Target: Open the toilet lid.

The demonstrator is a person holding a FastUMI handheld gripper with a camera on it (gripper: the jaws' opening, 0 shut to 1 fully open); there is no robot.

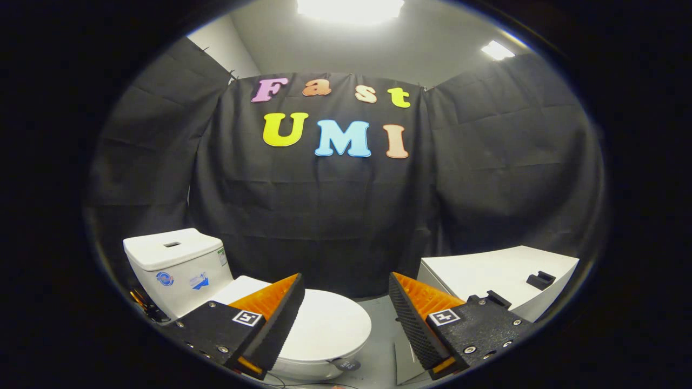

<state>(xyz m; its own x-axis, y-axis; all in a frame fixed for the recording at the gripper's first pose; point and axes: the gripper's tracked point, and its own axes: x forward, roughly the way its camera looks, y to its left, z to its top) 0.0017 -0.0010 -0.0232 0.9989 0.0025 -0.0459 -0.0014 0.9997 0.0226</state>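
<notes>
My gripper [346,308], jaws spread and empty, hangs above the closed lid [330,324], which lies below and left, long axis running back to the tank [175,265].

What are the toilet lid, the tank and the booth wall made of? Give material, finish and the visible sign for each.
Toilet lid: probably plastic, smooth white with a soft sheen. It lies closed, beyond the open gripper.
Tank: likely glazed ceramic, glossy white, though plastic cannot be ruled out.
Booth wall: matte black cloth, with creases and hanging folds.
</notes>
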